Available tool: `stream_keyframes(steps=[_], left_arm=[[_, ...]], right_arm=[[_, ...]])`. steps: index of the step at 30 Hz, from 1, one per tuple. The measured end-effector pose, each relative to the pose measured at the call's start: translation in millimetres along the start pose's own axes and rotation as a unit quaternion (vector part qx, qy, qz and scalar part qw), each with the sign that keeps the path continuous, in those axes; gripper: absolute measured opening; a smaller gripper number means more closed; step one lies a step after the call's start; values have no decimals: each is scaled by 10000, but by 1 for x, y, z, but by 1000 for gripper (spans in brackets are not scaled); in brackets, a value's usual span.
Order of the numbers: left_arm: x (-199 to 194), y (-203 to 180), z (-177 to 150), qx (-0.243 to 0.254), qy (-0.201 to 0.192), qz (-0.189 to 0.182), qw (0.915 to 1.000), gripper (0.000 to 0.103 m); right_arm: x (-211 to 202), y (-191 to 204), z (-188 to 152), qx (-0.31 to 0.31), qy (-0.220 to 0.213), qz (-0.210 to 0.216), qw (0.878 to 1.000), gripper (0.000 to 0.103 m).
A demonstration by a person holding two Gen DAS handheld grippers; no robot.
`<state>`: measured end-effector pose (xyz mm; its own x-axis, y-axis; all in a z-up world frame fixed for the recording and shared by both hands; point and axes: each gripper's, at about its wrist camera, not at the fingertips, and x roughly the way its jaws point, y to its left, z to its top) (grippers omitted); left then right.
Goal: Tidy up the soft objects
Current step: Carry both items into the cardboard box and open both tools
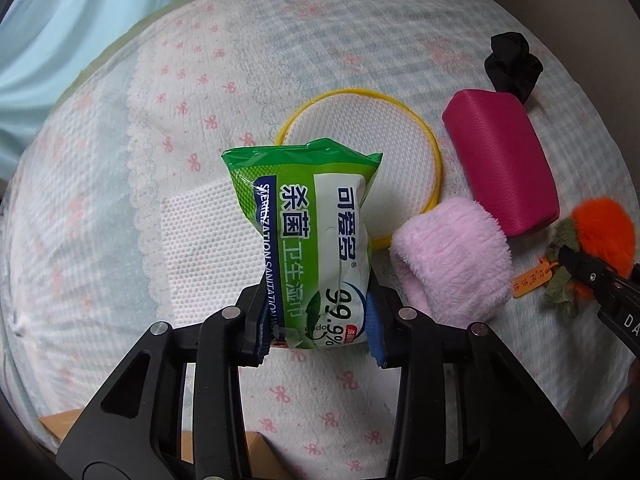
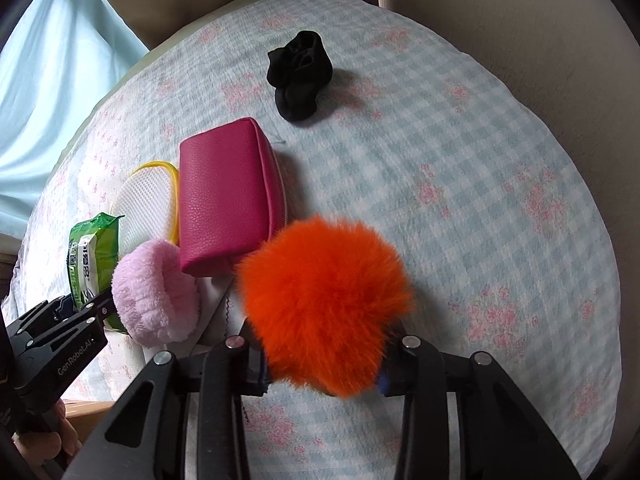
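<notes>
You're gripping the green wet-wipes pack in your left gripper, fingers clamped on its lower end, its long axis running straight out from the fingers over the checked bedspread. It's hanging above a white dotted cloth, though whether it's clear of that cloth is hard to judge. Just right of the pack, the yellow-rimmed mesh pad is lying flat, with the pink fluffy roll overlapping its near edge and the magenta pouch lying just right of them both. The black fabric bundle is sitting farther back, apart from the row. Over on the right, you're squeezing the orange pom-pom in your right gripper; the fur is swallowing both fingertips, so the exact bite is hidden. Its leafy trim and orange tag show only from the left camera. A cardboard edge is peeking in below, mostly cut off; if that's the destination, your left is the nearer hand.
</notes>
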<state>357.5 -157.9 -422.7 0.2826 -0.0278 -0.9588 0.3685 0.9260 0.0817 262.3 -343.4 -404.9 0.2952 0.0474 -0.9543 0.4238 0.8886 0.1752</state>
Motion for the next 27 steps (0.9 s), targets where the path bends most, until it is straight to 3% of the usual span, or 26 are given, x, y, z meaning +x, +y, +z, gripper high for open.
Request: stream_keyframes(steps=[8,16,27], left_arm=[[-52,1,-4,-205,-314,-72,9993,33],[-144,19,-16,-581,-784,-57,9952,33],[-276,75,-87,-1516,-1304,117,9797,33]], right_arm=[[-46,10,-1,-150,-331,76,9993,34],[-130,39,1,-709,-707,181,9948,34],[-237,125,-38,-2134,-972,586,9704,34]])
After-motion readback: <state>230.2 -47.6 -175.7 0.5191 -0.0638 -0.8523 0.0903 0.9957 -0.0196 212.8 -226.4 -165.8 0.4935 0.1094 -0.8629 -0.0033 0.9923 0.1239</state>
